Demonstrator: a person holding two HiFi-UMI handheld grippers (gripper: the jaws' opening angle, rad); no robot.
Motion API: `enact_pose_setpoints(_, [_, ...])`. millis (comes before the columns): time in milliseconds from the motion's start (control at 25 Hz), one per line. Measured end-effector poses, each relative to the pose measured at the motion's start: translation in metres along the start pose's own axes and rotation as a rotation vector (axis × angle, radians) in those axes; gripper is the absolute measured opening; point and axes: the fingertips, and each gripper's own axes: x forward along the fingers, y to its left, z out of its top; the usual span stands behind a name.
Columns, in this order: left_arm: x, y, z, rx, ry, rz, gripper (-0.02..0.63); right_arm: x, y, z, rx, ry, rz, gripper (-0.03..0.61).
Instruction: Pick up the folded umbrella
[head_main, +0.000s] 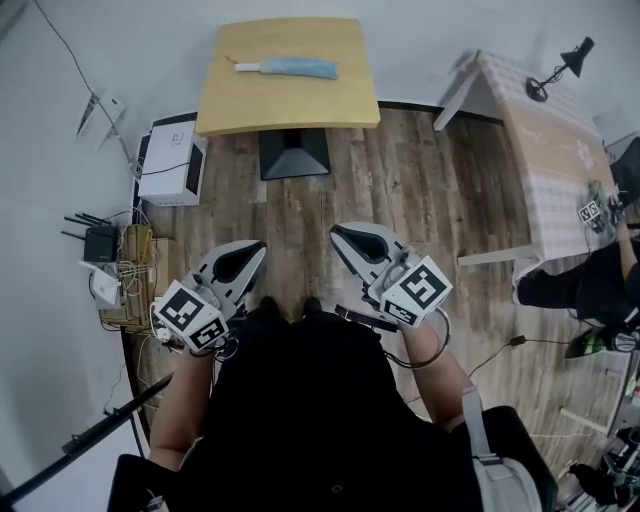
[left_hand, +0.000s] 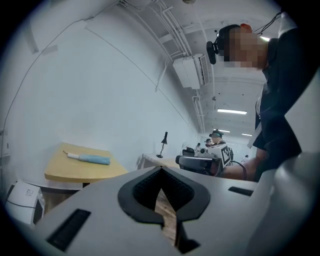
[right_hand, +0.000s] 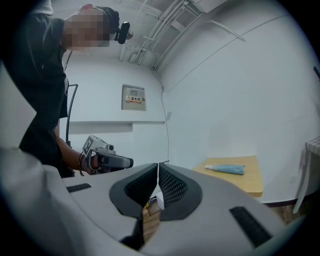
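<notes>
The folded umbrella is light blue with a white handle. It lies flat on a small yellow table by the far wall, and shows small in the left gripper view and the right gripper view. My left gripper and right gripper hang side by side over the wooden floor, well short of the table. Both point toward the table, held about level. The jaws of each are shut with nothing between them.
The table's black pedestal stands on the plank floor. A white box, a router and cables sit by the left wall. At the right are a cloth-covered table, a desk lamp and a seated person.
</notes>
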Motion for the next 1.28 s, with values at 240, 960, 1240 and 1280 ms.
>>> enact_pose_setpoints(240, [0.002,-0.007,-0.004,0.027,0.028,-0.007,0.011,0.000,0.006,-0.006,-0.017,0.028,0.014,0.021])
enact_pose_setpoints(960, [0.023,0.018,-0.017,0.019,0.074,0.016,0.011,0.009,-0.021,-0.022,-0.004,0.075,-0.022,0.021])
enact_pose_setpoints(1240, [0.049,0.062,0.000,0.015,0.047,-0.002,0.011,0.049,-0.051,-0.013,-0.022,0.095,-0.020,0.021])
enact_pose_setpoints(1280, [0.053,0.071,0.005,0.014,0.042,-0.002,0.011,0.056,-0.057,-0.011,-0.022,0.098,-0.021,0.021])
